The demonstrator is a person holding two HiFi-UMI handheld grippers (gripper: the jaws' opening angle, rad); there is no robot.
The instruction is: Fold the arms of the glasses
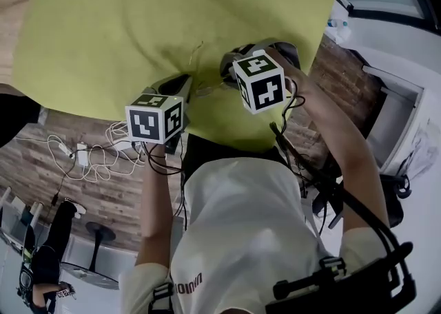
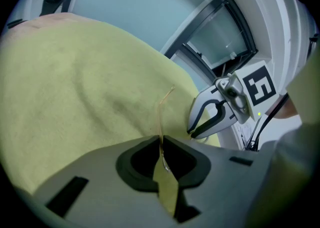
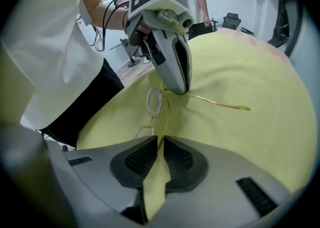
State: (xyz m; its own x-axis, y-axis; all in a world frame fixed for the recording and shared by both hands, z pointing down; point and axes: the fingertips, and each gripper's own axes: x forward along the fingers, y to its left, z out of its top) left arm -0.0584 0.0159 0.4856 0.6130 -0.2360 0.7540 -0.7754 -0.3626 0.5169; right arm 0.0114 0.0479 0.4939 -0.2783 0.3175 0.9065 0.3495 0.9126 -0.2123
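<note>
The wire-rimmed glasses lie on the yellow-green cloth between both grippers. The left gripper pinches one arm near its hinge; that arm stretches sideways, unfolded. The right gripper clamps the frame's near rim.

The light is soft and even, bright across the yellow-green cloth, with only faint shadows in its folds and no hard glare. The window looks pale and a little washed out. Both gripper views bulge like a fisheye and fall to black at the corners. Up close, the left tongs and the right tongs look soft, while the thin glasses stay fairly crisp. The head view dims toward the floor.
</note>
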